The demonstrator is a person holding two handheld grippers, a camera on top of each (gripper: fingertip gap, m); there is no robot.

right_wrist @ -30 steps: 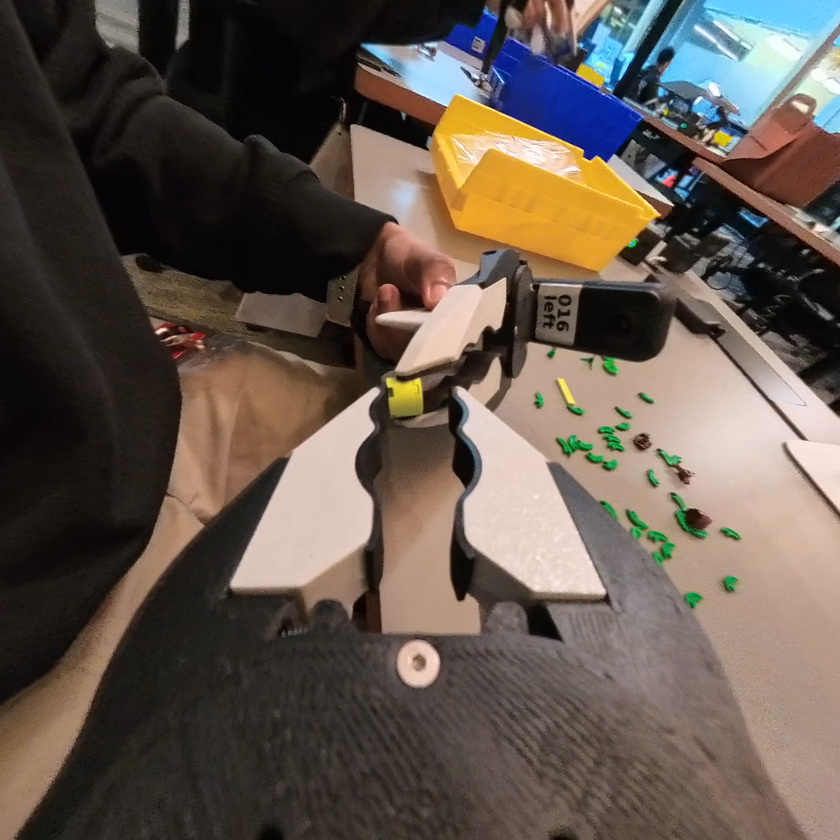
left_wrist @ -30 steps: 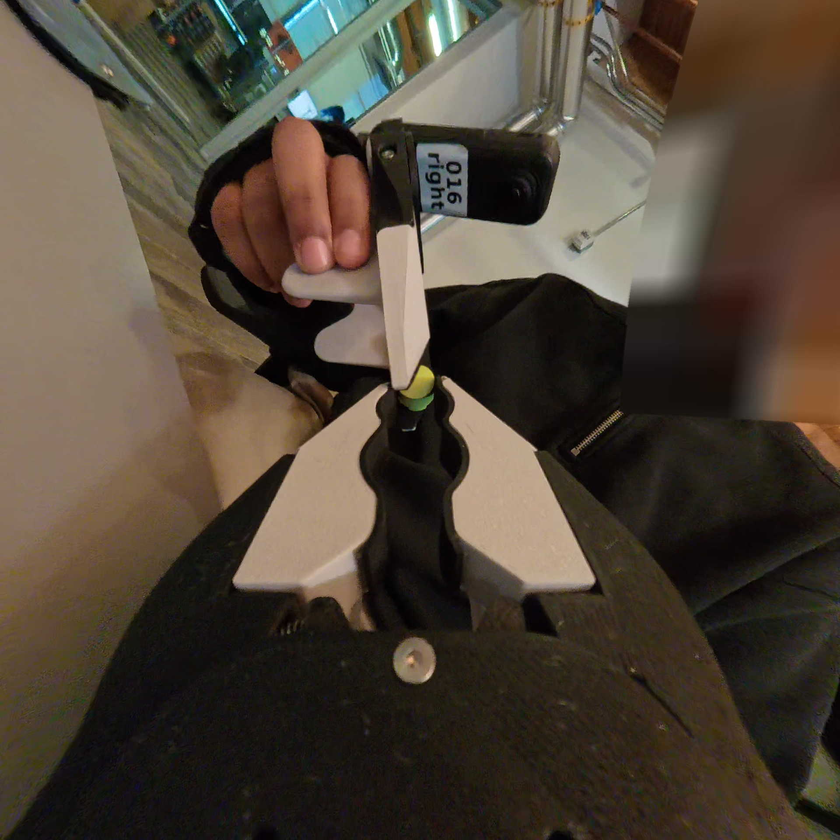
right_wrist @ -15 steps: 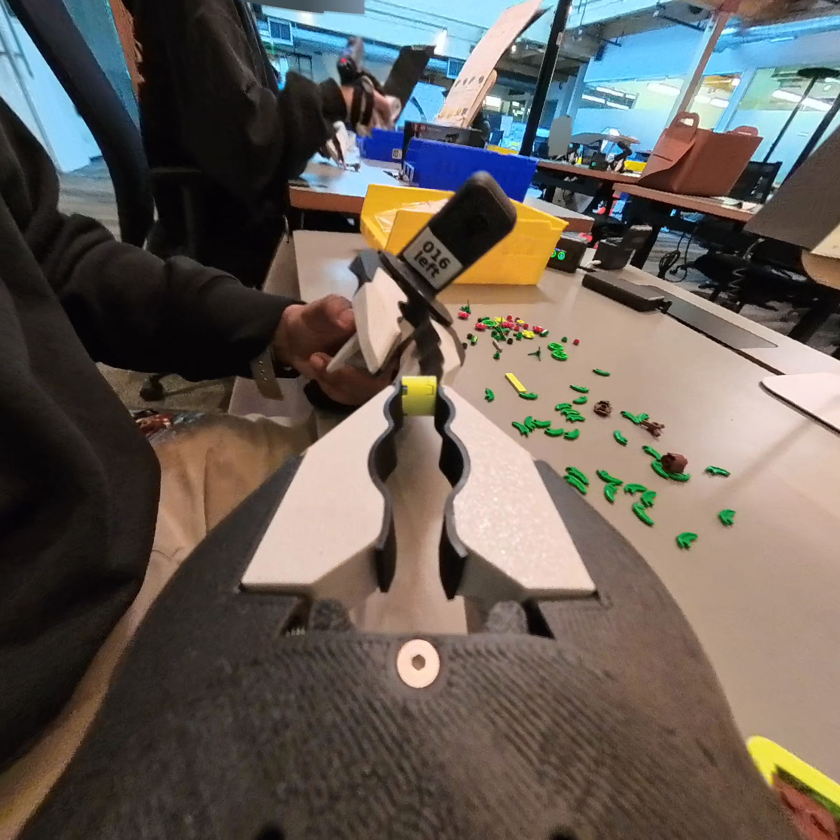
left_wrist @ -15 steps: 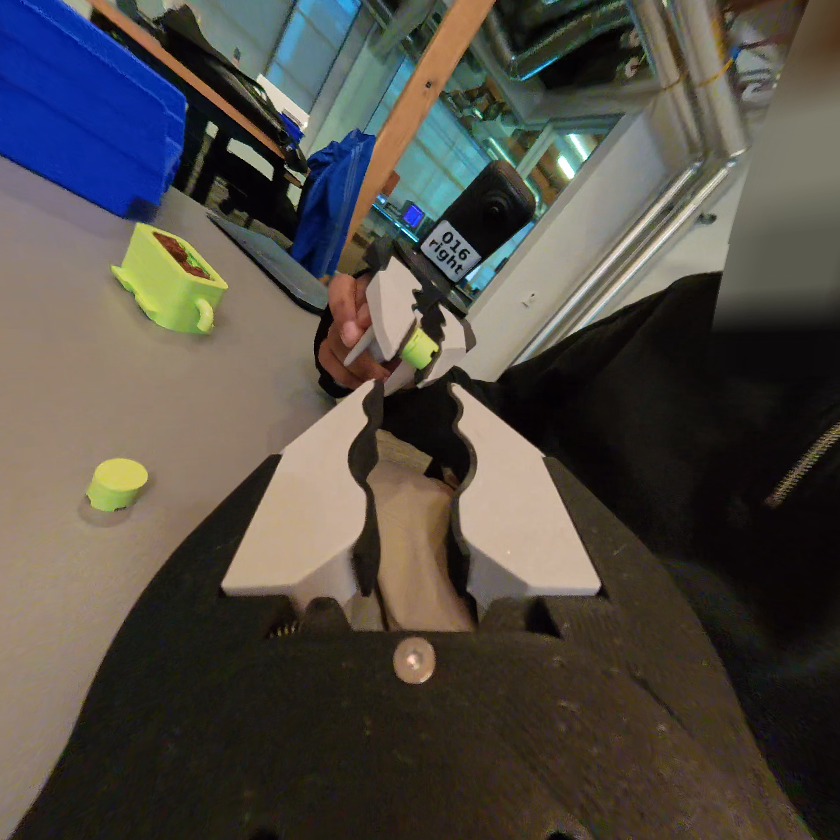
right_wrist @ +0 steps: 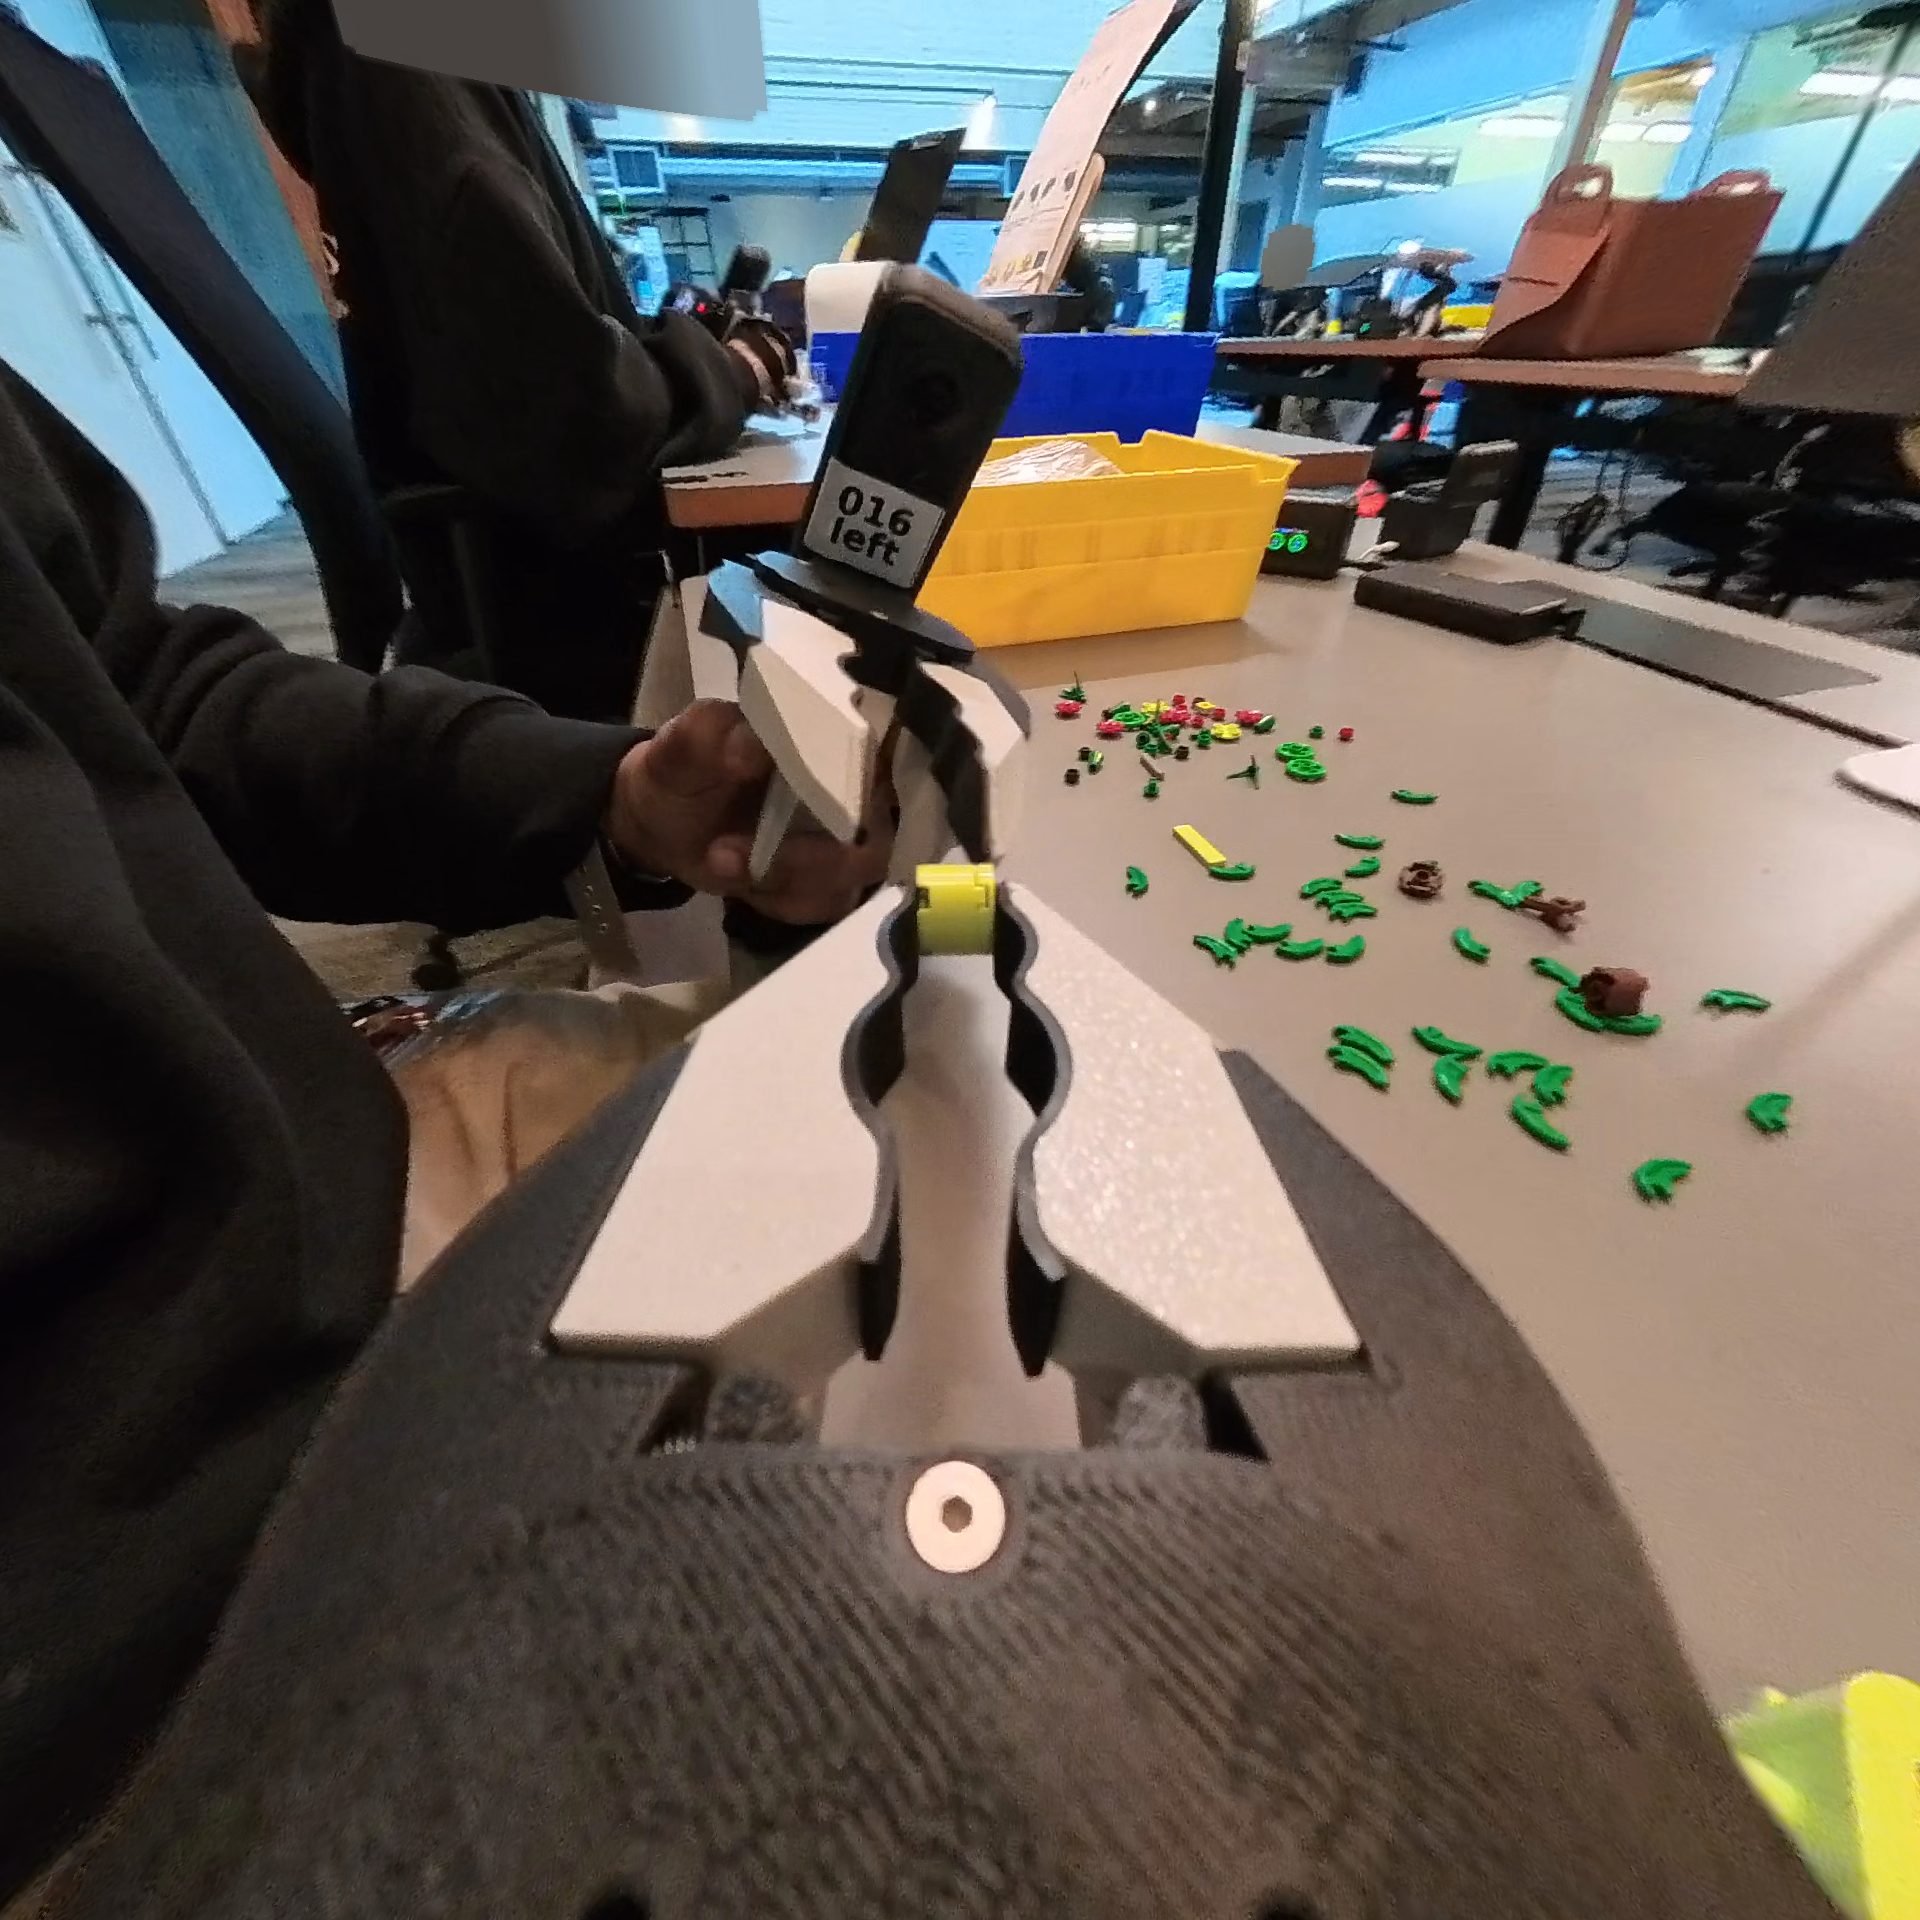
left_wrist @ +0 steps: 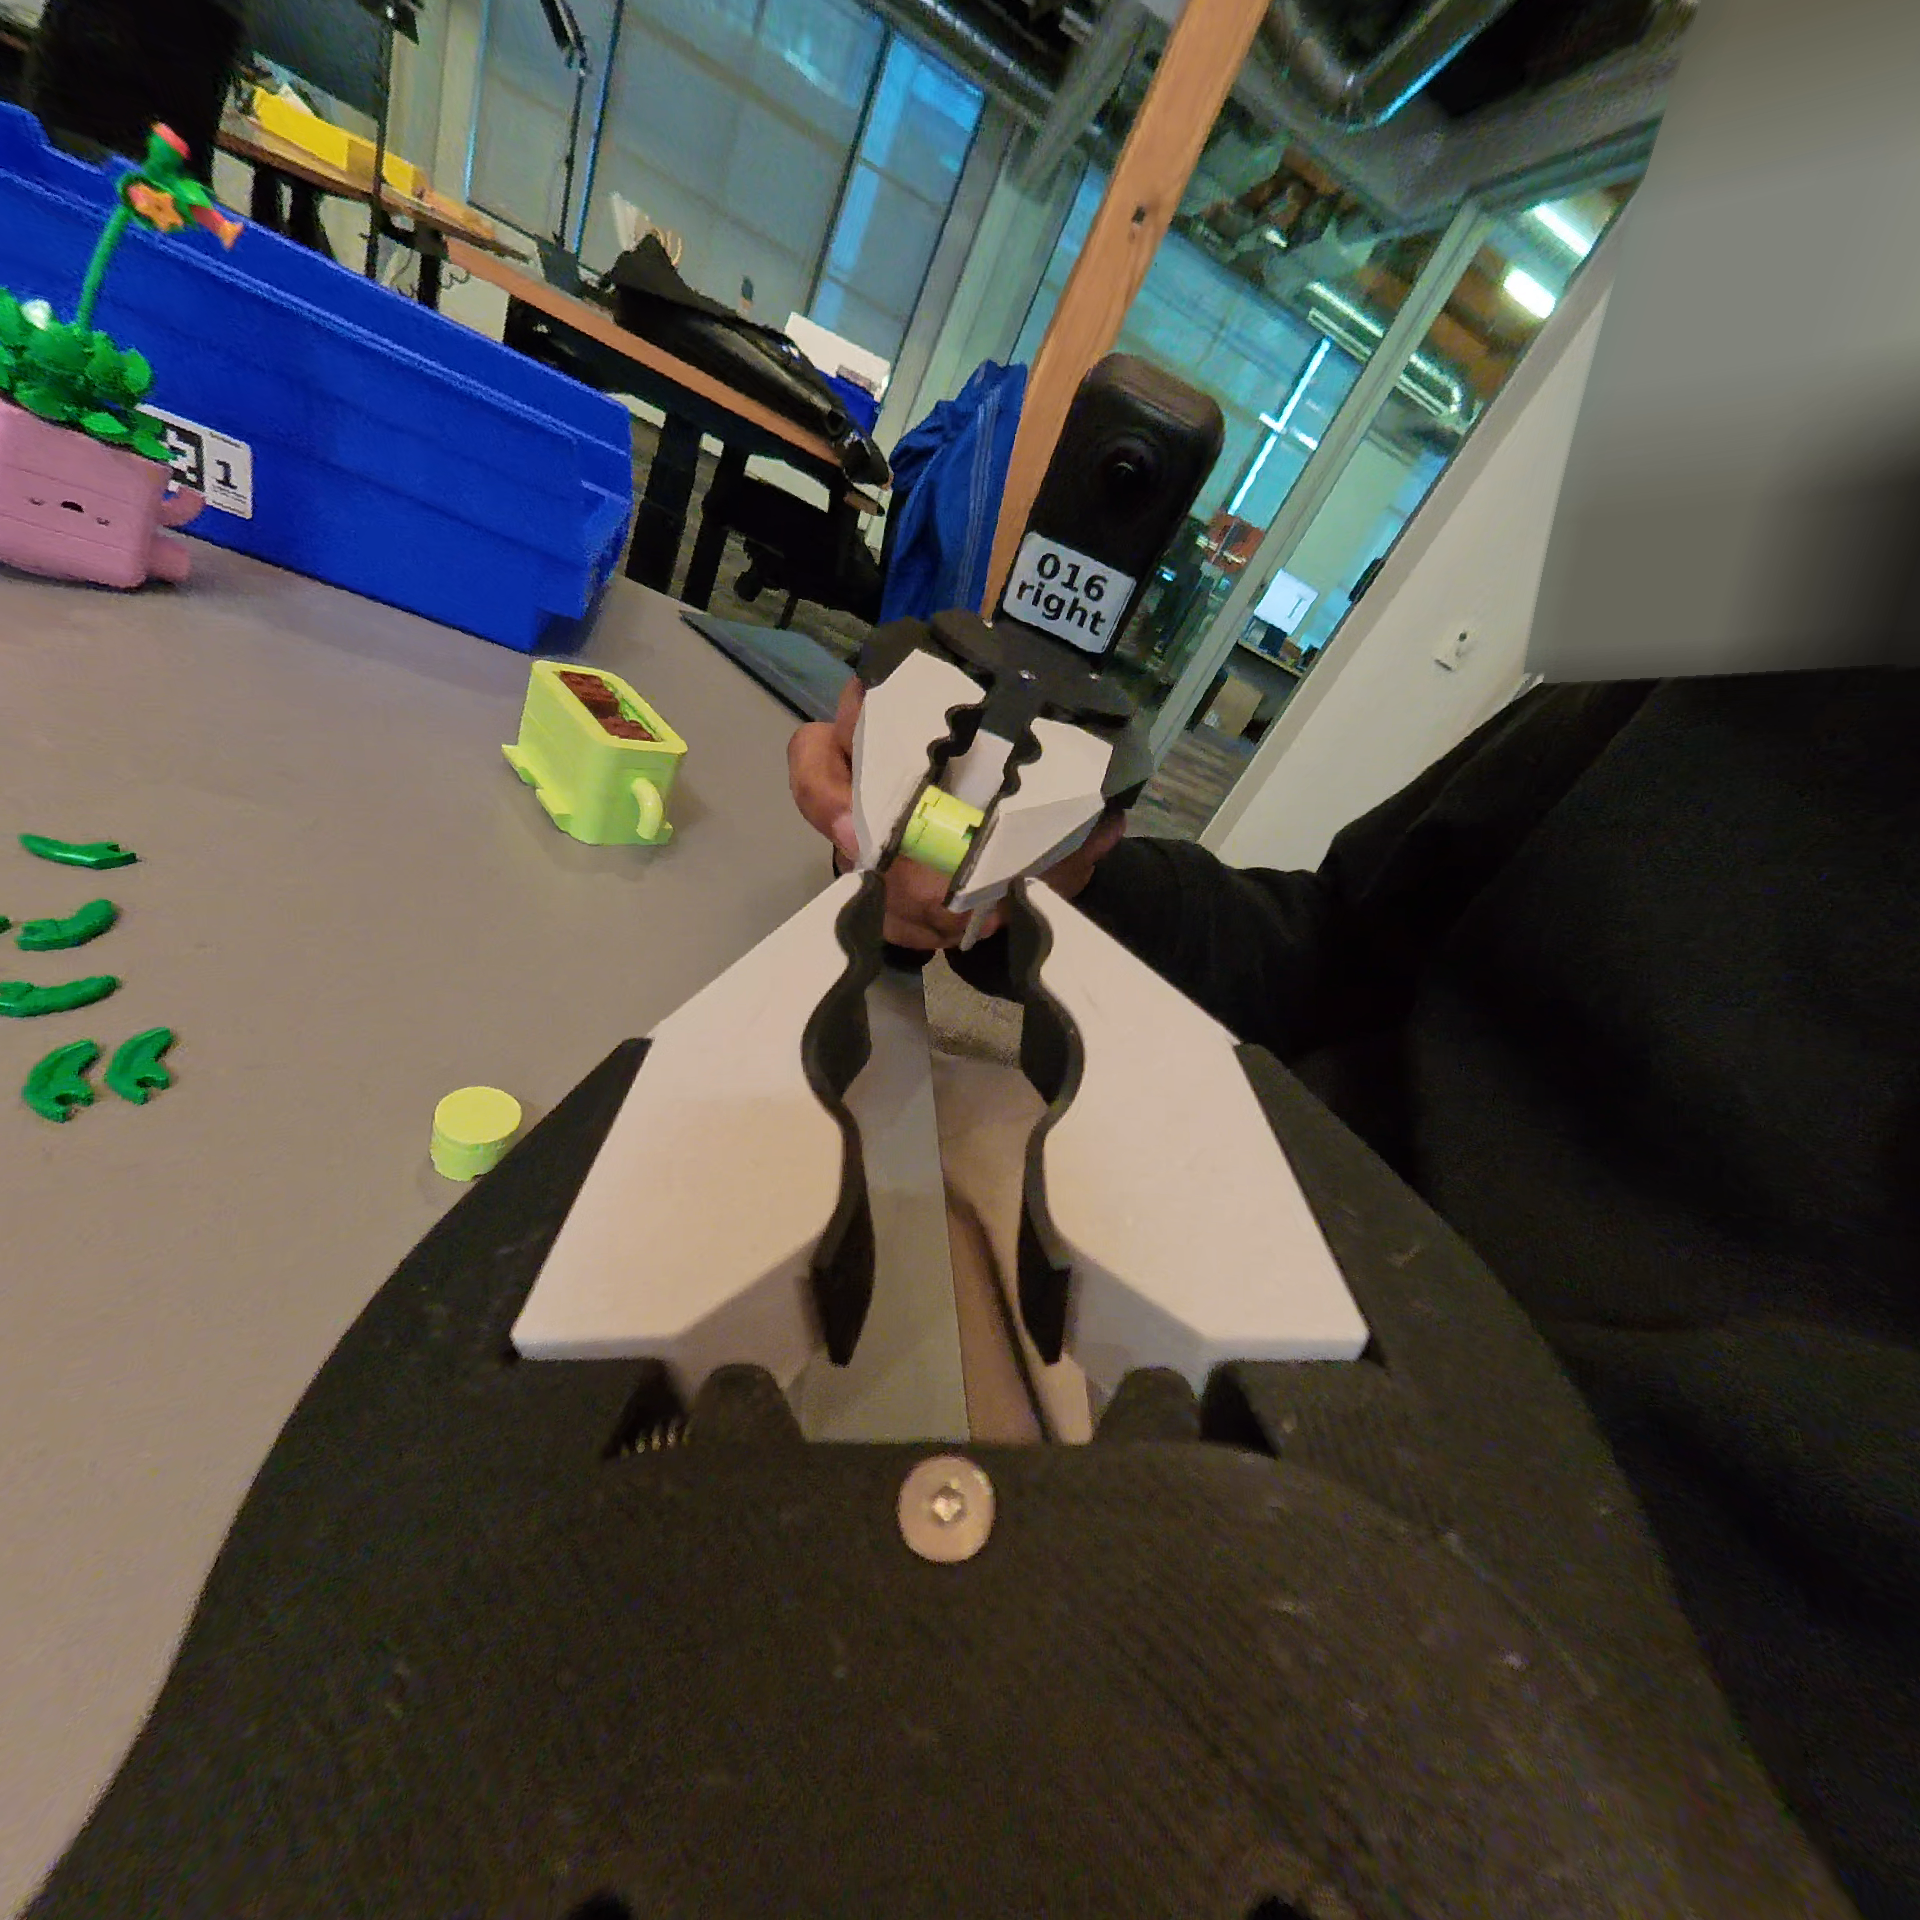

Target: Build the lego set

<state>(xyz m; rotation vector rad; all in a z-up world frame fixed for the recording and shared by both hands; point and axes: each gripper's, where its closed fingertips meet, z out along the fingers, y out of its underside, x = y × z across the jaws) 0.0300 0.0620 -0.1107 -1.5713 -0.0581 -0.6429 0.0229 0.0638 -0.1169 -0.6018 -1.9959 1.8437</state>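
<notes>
Lime cylinder (right_wrist: 954, 911) spans crosswise between right claw (right_wrist: 951, 920) tips.

Grey table (left_wrist: 260, 935) with scattered green pieces (right_wrist: 1444, 1039)

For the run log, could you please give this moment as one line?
right gripper: shut on lime round piece | left gripper: open, empty | lime pot: on table
</notes>
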